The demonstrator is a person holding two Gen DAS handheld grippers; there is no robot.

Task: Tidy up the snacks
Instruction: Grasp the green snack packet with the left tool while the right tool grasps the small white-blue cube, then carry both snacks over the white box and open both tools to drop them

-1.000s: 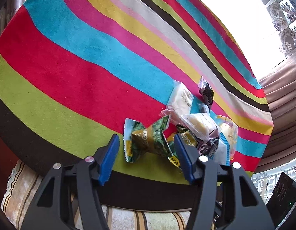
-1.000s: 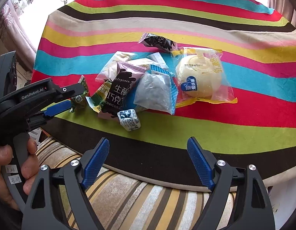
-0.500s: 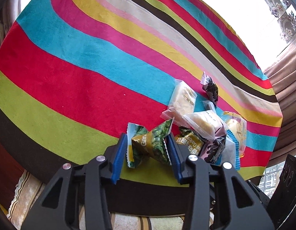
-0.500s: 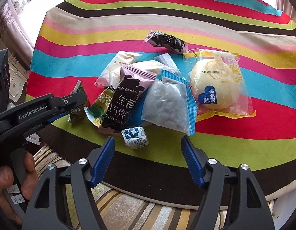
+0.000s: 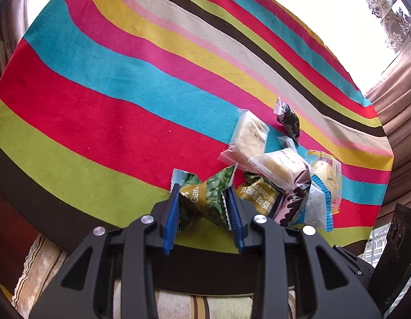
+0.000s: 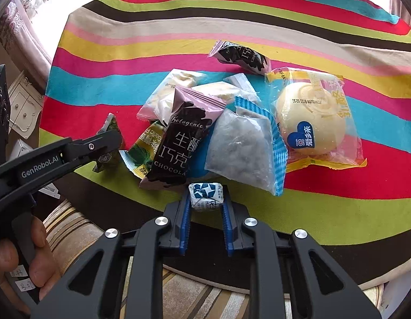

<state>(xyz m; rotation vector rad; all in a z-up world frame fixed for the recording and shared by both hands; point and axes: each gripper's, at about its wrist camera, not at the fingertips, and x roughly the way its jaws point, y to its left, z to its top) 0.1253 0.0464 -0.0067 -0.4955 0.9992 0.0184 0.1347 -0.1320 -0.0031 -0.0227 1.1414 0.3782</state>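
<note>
My left gripper (image 5: 202, 199) pinched the green pea packet (image 5: 205, 199) near the striped cloth's (image 5: 104, 101) front edge, open cloth stretching leftward. My right gripper (image 6: 205, 204), jaws just closing, clamped the small blue-white candy (image 6: 205, 195) beside the snack pile (image 6: 232, 122).

Both tongs are matte black plastic frames with triangular cut-outs, silver round screws at the pivots and ribbed blue pads inside the fingers. The left tongs (image 6: 109, 143) bear white "GenRobot.AI" lettering on the side; the right tongs (image 6: 205, 202) show four screws.
</note>
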